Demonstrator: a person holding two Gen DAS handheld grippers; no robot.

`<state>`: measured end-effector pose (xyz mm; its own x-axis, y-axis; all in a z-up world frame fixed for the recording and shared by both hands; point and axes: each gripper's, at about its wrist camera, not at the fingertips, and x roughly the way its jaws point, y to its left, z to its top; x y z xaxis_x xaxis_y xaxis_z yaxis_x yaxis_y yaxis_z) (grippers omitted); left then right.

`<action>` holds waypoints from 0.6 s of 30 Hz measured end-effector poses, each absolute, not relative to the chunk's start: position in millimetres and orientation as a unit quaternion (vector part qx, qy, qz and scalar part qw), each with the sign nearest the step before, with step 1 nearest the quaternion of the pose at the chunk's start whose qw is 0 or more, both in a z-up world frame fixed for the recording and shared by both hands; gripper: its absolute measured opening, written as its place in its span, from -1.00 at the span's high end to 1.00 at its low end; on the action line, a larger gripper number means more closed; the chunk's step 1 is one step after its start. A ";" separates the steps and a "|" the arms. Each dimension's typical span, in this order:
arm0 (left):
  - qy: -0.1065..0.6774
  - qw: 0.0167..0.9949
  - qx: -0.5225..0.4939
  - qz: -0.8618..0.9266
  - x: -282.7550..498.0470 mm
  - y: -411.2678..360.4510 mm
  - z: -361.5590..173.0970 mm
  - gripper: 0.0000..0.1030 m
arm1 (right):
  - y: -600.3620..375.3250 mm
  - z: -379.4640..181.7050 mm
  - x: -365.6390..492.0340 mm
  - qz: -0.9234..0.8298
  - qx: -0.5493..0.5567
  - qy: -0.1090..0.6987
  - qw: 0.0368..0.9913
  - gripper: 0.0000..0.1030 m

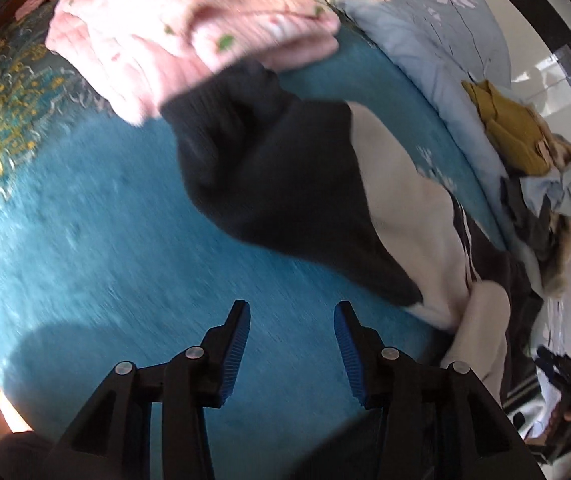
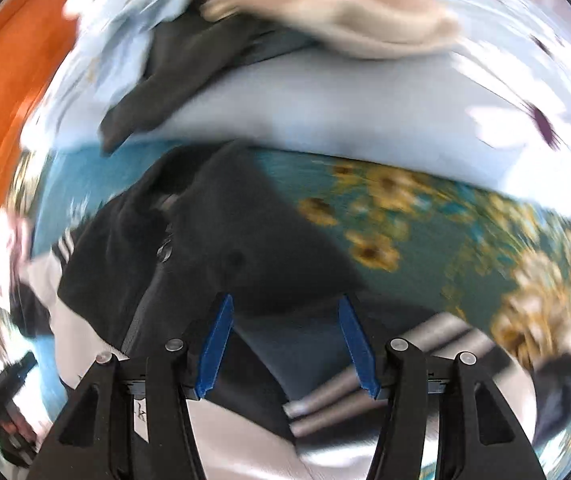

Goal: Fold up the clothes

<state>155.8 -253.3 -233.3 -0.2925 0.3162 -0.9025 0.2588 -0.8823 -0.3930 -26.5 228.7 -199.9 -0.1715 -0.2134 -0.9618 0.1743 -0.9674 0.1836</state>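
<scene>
Blk/cream jacket [image 1: 285, 184] lies diagonally; left claw [image 1: 292, 354], right claw [image 2: 285, 344] both agape, empty.

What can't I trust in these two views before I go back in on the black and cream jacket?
- Right wrist view: motion blur smears the black and cream zip-up jacket; what lies under the open right gripper is unclear.
- Left wrist view: the jacket's lower end runs behind the gripper body and out at the rim.
- Left wrist view: the mixed clothes heap is squeezed at the rim; separate garments cannot be told.
</scene>
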 end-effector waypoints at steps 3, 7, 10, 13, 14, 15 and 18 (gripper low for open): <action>-0.232 0.033 -0.596 0.768 155.5 -247.6 -226.7 0.07 | 196.6 -223.6 -27.1 -0.750 0.644 0.055 0.141 -0.27; -0.232 0.030 -0.590 0.773 150.1 -250.0 -215.0 0.00 | 177.6 -241.6 -15.9 -0.736 0.648 0.139 0.136 -0.26; -0.235 0.026 -0.590 0.772 154.1 -254.6 -215.4 -0.01 | 174.2 -247.7 -6.0 -0.732 0.640 0.199 0.123 0.20; -0.231 0.028 -0.594 0.770 156.7 -247.1 -215.0 -0.01 | 177.2 -246.7 -2.8 -0.730 0.638 0.212 0.124 0.51; -0.229 0.029 -0.595 0.770 156.6 -245.8 -214.4 -0.01 | 177.5 -245.3 -1.9 -0.731 0.634 0.222 0.121 0.66; -0.228 0.030 -0.595 0.770 156.3 -243.8 -214.6 -0.01 | 177.2 -243.5 -1.5 -0.732 0.629 0.232 0.122 0.66; -0.223 0.036 -0.593 0.773 155.7 -240.4 -211.2 -0.01 | 184.0 -233.3 -9.5 -0.738 0.615 0.254 0.113 0.72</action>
<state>155.7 -240.4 -211.2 -0.2934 0.3204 -0.9007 0.2092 -0.8978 -0.3875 -9.5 184.0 -233.3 -0.2190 0.1459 -0.9648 0.4788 -0.8455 -0.2365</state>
